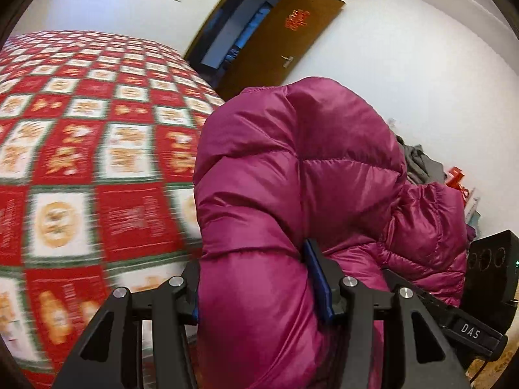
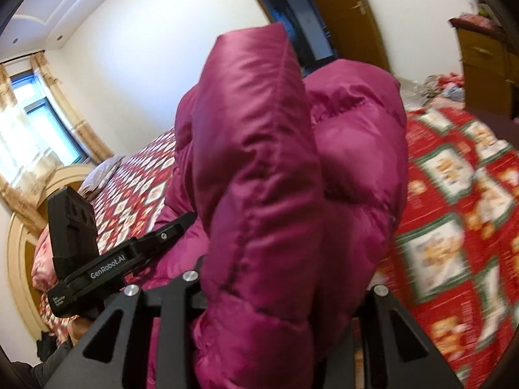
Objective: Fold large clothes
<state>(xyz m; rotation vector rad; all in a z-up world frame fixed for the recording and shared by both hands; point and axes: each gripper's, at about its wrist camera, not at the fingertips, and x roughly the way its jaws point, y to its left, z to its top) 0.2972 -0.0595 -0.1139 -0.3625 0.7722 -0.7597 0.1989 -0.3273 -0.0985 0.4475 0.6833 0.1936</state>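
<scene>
Now we are pinching the magenta puffer jacket (image 1: 292, 168) in both the left gripper (image 1: 259, 291) and right gripper (image 2: 279, 285), the red patterned bedspread (image 1: 81, 149) lying at nine o'clock of the left one.

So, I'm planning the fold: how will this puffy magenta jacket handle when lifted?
The jacket is probably floppy: it bulges and droops around the left claw. Likely light for its bulk, given the puffed quilting. Its shiny shell may be slippery in the right claw.
</scene>
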